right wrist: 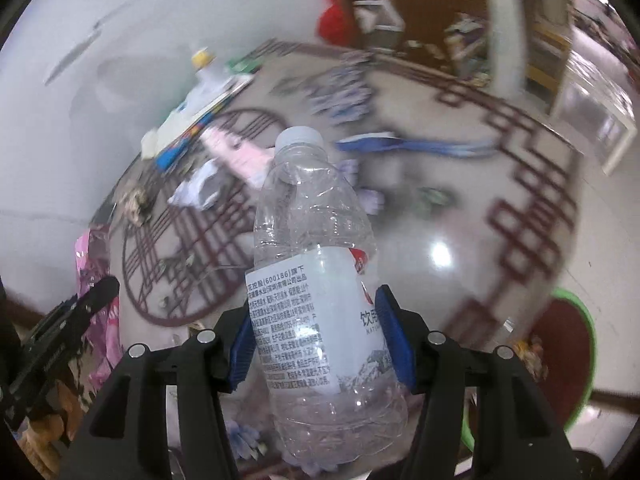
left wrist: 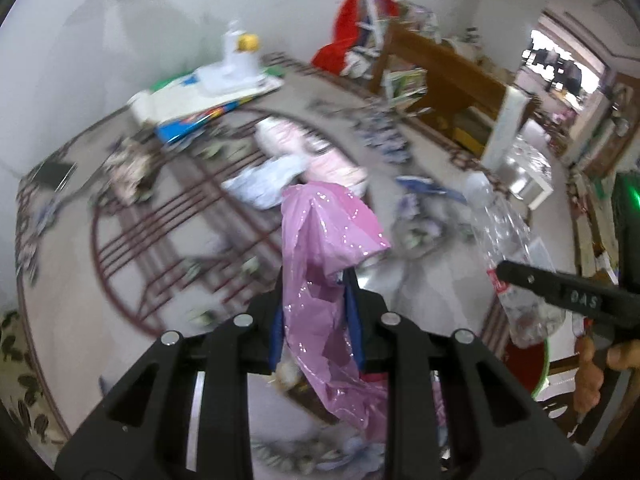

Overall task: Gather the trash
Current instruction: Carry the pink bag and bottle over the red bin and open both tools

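My left gripper (left wrist: 316, 284) is shut on a pink plastic bag (left wrist: 328, 240), held above the floor; the bag hangs down between the fingers. My right gripper (right wrist: 320, 320) is shut on an empty clear plastic bottle (right wrist: 316, 272) with a white label and cap, held upright. The bottle also shows at the right of the left wrist view (left wrist: 504, 248), with the right gripper's black finger (left wrist: 560, 292) across it. The pink bag (right wrist: 96, 280) and the left gripper (right wrist: 80, 304) show at the left of the right wrist view.
Trash lies scattered on the patterned tile floor (left wrist: 160, 220): pink and white wrappers (left wrist: 304, 156), crumpled paper (left wrist: 128, 172), a blue item (right wrist: 408, 144), flat cardboard with a white bottle (left wrist: 224, 80). A wooden shelf (left wrist: 440, 76) stands at the back. A green-rimmed basin (right wrist: 576, 352) sits at the right.
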Demonstrator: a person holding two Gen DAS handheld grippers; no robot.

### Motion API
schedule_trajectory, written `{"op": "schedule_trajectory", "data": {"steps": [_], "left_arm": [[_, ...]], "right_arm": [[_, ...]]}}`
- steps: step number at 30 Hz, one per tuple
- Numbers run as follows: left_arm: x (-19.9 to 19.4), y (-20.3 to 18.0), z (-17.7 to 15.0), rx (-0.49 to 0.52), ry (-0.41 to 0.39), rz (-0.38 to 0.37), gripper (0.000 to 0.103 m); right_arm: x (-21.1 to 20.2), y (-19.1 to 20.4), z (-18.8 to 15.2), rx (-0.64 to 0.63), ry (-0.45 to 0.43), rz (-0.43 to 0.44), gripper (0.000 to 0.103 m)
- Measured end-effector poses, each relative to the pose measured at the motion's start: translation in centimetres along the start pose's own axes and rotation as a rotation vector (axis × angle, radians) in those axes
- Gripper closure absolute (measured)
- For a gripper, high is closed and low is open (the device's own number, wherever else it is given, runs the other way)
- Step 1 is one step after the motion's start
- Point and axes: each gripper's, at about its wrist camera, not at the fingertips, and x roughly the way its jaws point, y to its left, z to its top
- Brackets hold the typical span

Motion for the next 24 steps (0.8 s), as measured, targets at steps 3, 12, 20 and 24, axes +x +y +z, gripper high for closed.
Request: {"op": "schedule_trajectory", "data": {"steps": [3,12,20,24], "left_arm": [[0.2,-2.8,0.5,0.046,-0.009,-0.038,0.078],[2.2,-12.6,0.5,0.179,0.021,-0.195,0.078],[4.9,-20.7,-0.6,0.27,0.077,-0.29,0.078],[5.6,-24.1,-1.0,0.313,0.088,-0.316,0.078]], "right_arm": [[-2.1,-2.4,-1.0,0.052,-0.023,-0.035,0.048],[-6.6,-10.5,-5.0,0.232,-0.055,-0.142,0.048],[-9.3,-16.6,-7.7,0.354,-0.078,-0.22,0.051],[-9.6,-18.8,-8.3,0.383,-0.075,-0.235,0.072]]}}
